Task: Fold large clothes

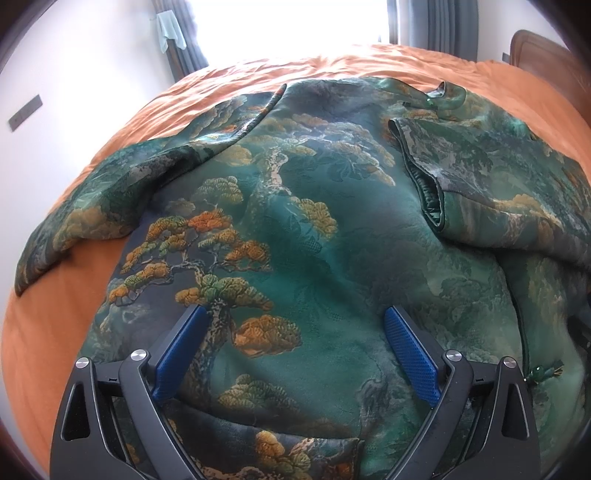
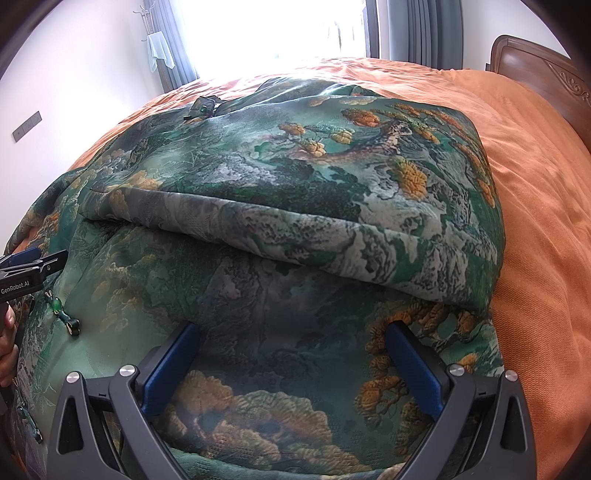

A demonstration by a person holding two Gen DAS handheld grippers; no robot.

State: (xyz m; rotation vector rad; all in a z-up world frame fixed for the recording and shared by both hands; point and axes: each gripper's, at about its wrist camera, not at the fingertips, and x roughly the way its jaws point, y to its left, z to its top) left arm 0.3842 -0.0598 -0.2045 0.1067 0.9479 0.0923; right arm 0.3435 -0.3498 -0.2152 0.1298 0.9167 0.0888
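Observation:
A large green garment [image 1: 314, 229] printed with orange and gold pine trees lies spread over an orange bed [image 1: 74, 314]. In the left wrist view one sleeve [image 1: 96, 206] reaches out to the left, and the other sleeve [image 1: 480, 173] is folded in on the right. My left gripper [image 1: 295, 325] hovers open above the lower body of the garment, holding nothing. In the right wrist view the garment [image 2: 295, 177] shows a folded sleeve layer [image 2: 332, 236] across the middle. My right gripper [image 2: 291, 343] is open above the cloth, empty. The left gripper [image 2: 26, 273] shows at that view's left edge.
The orange bedspread [image 2: 535, 221] extends to the right, with a dark wooden headboard [image 2: 535, 66] beyond. A bright window with grey curtains [image 2: 417, 29] lies behind the bed. A pale cloth [image 2: 159, 48] hangs on a stand. Green bead fastenings [image 2: 62, 314] sit on the garment.

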